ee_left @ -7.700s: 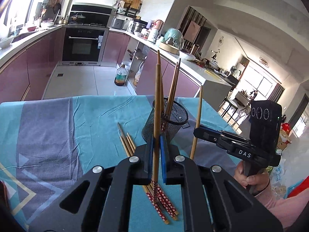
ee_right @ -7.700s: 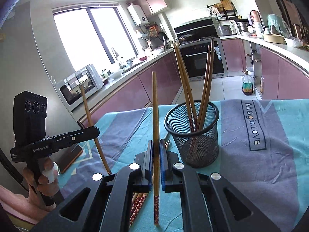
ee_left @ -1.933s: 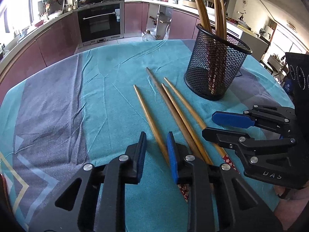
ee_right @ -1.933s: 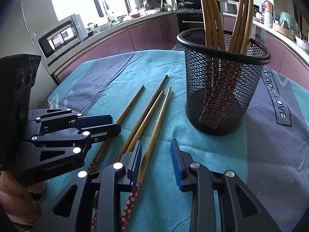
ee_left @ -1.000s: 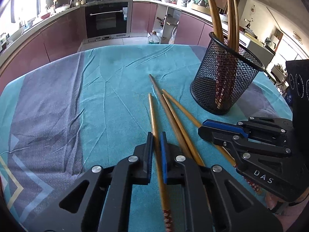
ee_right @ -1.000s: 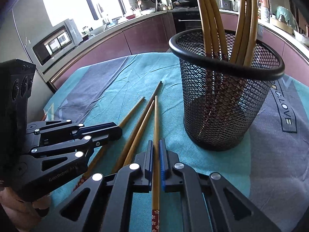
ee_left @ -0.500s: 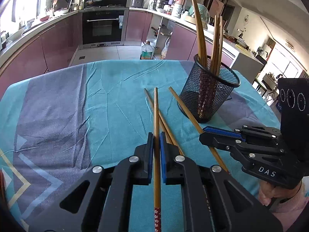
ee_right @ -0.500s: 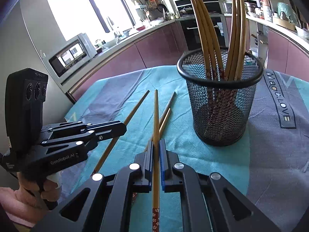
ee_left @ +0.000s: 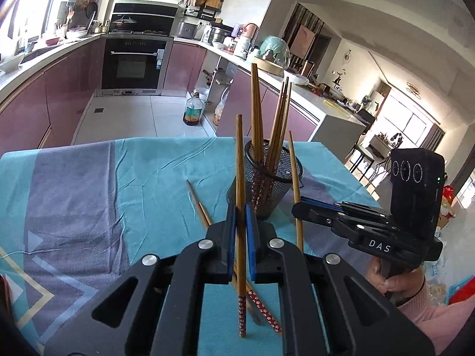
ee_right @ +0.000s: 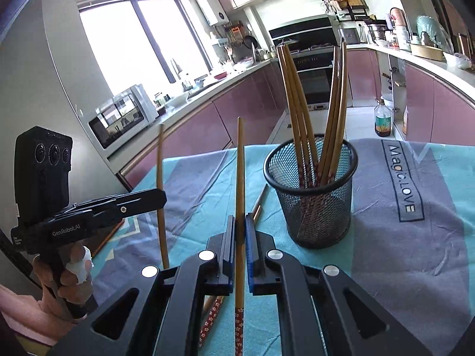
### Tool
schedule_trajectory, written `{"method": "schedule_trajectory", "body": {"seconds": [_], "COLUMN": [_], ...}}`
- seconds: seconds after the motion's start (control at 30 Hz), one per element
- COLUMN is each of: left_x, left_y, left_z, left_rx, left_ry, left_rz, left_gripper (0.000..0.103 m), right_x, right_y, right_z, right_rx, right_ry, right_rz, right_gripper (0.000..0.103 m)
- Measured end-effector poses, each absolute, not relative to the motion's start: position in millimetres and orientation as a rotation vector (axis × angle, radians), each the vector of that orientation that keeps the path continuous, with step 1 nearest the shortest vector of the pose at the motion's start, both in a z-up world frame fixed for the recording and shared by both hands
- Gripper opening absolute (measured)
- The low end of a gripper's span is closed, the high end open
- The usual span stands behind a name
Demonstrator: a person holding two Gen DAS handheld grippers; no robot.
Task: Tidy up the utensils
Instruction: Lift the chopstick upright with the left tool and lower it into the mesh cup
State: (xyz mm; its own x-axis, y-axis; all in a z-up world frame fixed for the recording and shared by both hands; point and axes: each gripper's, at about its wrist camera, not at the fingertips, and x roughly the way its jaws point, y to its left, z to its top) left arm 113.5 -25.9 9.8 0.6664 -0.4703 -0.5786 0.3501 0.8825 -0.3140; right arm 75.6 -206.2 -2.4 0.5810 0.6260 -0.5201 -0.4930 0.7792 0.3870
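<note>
My left gripper (ee_left: 240,216) is shut on a wooden chopstick (ee_left: 240,163) and holds it upright above the cloth. My right gripper (ee_right: 240,222) is shut on another chopstick (ee_right: 240,178), also upright. The black mesh holder (ee_right: 311,192) stands on the table just ahead and right of the right gripper, with several chopsticks in it. In the left wrist view the holder (ee_left: 267,184) is straight ahead, and the right gripper (ee_left: 299,206) is beside it. Two chopsticks (ee_left: 197,204) lie on the cloth under the grippers. The left gripper (ee_right: 161,195) shows at the left of the right wrist view.
The table carries a teal and grey cloth (ee_left: 89,184) with "Magic.LOVE" printed on it (ee_right: 403,178). Beyond it are purple kitchen cabinets (ee_right: 252,101), an oven (ee_left: 133,65) and an oil bottle (ee_left: 193,112) on the floor.
Both grippers have lifted their chopsticks off the cloth and tipped them from level to upright. Two chopsticks stay lying on the cloth.
</note>
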Motion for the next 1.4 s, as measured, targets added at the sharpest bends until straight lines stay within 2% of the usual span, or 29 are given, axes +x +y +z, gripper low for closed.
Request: {"method": "schedule_trajectory", "body": {"seconds": [0.37, 1.4], "left_x": [101, 129], "left_y": [-24, -61], "left_z": [46, 139], "left_rx": [-0.218, -0.174], "left_ry": [0.615, 0.431], "left_rz": [-0.499, -0.562], "left_gripper": [0.007, 0.007], "right_x": [73, 95], "right_y": [-229, -255], "right_z": [22, 95], "right_rx": [0.219, 0.162], "right_ry": [0.61, 0.397], "right_rz": [0.649, 0.573], "right_gripper": [0.005, 0.005]}}
